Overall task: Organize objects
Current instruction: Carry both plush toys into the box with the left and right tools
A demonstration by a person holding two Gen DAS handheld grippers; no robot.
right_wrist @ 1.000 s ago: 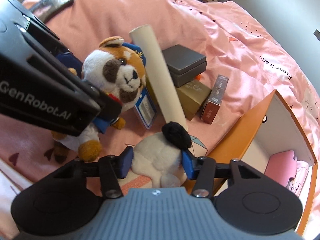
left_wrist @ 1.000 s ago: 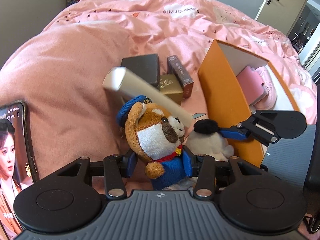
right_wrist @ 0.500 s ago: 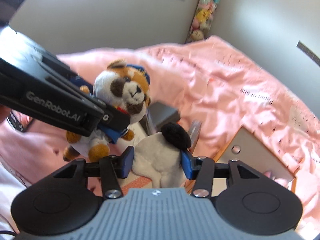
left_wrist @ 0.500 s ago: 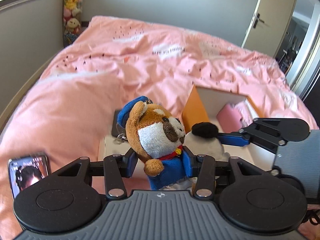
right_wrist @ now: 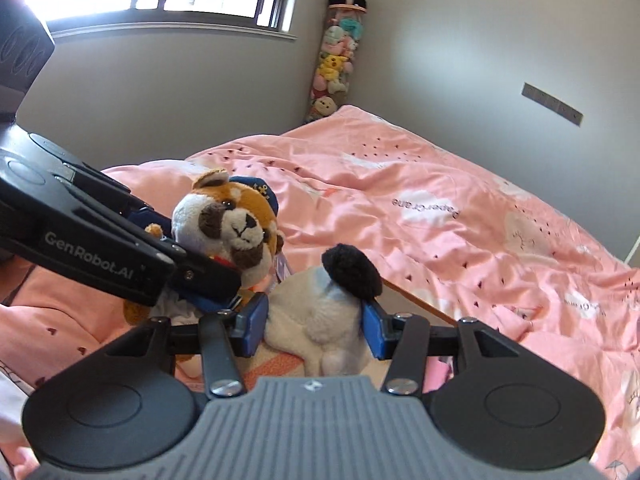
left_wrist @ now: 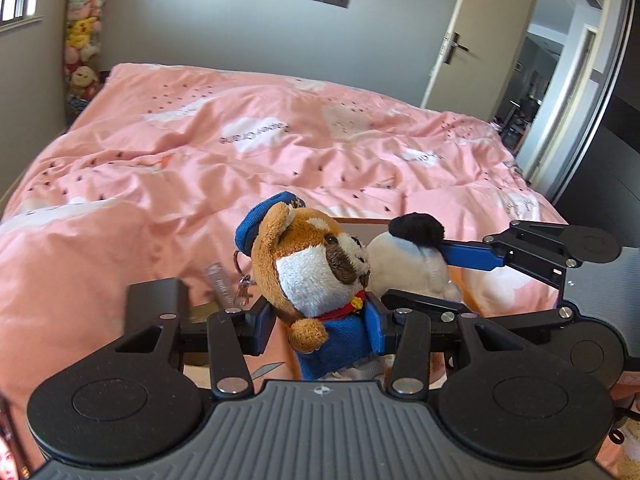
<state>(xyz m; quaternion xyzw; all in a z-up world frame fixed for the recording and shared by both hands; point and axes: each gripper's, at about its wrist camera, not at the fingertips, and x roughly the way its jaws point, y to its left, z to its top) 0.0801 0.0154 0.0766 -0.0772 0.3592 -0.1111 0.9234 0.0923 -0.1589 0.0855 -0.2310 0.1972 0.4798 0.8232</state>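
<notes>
My left gripper (left_wrist: pixel 322 328) is shut on a brown-and-white plush dog (left_wrist: pixel 316 268) with a blue cap and blue jacket, held upright above the bed. My right gripper (right_wrist: pixel 314 324) is shut on a white plush (right_wrist: pixel 320 308) with a black ear. In the right wrist view the plush dog (right_wrist: pixel 230 224) hangs just left of the white plush, in the blue pads of the left gripper. In the left wrist view the white plush (left_wrist: pixel 404 256) sits close on the right, between the other gripper's fingers (left_wrist: pixel 472 256). An edge of the orange box (right_wrist: pixel 416 300) shows behind the white plush.
The pink duvet (left_wrist: pixel 280 152) covers the bed beyond both toys. A dark box (left_wrist: pixel 156 292) and a small pack (left_wrist: pixel 218 280) lie below the left gripper. A tube of plush toys (right_wrist: pixel 334 60) stands in the corner. An open door (left_wrist: pixel 480 40) is at the far right.
Both grippers have risen from the bed with their toys and tilted up, so the room walls, window and door have come into view. The boxes and the paper roll have dropped out of sight.
</notes>
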